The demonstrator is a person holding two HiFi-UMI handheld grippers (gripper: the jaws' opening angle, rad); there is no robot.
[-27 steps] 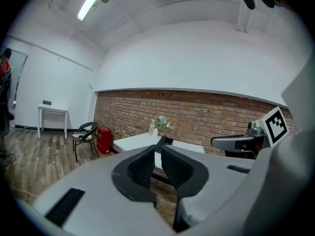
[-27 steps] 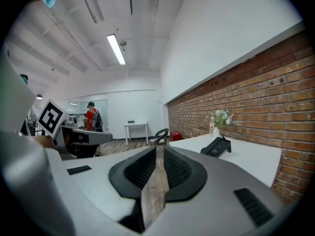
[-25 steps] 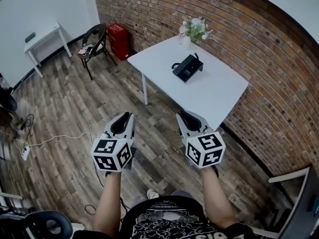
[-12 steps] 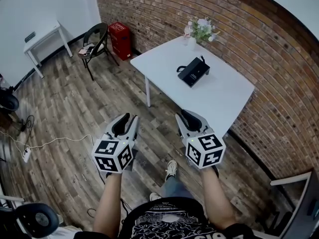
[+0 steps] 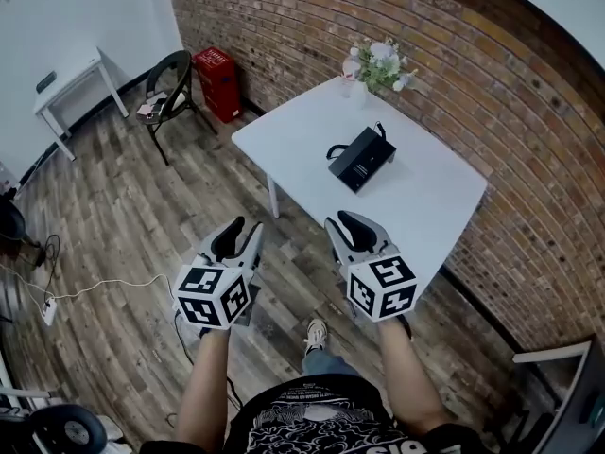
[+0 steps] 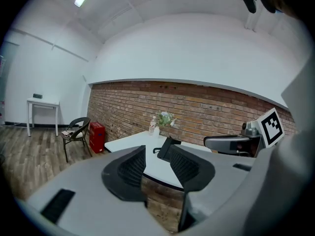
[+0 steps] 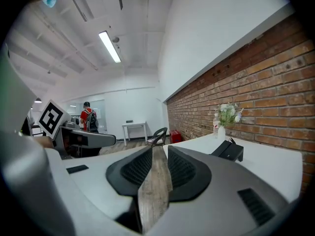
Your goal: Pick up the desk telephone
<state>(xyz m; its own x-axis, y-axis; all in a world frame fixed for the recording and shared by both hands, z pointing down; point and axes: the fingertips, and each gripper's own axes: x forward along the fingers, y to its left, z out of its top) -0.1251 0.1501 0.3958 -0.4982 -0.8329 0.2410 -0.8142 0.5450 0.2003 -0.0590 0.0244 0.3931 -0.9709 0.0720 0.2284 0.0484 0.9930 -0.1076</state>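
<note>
The black desk telephone lies on the white table, its coiled cord at its far left side. It also shows beyond the jaws in the left gripper view and at the right in the right gripper view. Both grippers hang over the wood floor, well short of the table. My left gripper has its jaws opening with nothing between them. My right gripper is also opening, with a narrower gap and nothing held.
A vase of white flowers and a small bottle stand at the table's far corner by the brick wall. A black chair, a red crate and a small white desk are to the left. A person stands far back.
Both grippers and the person have moved toward the table, which now sits closer and lower in the head view. Both pairs of jaws have spread apart, the left more than the right.
</note>
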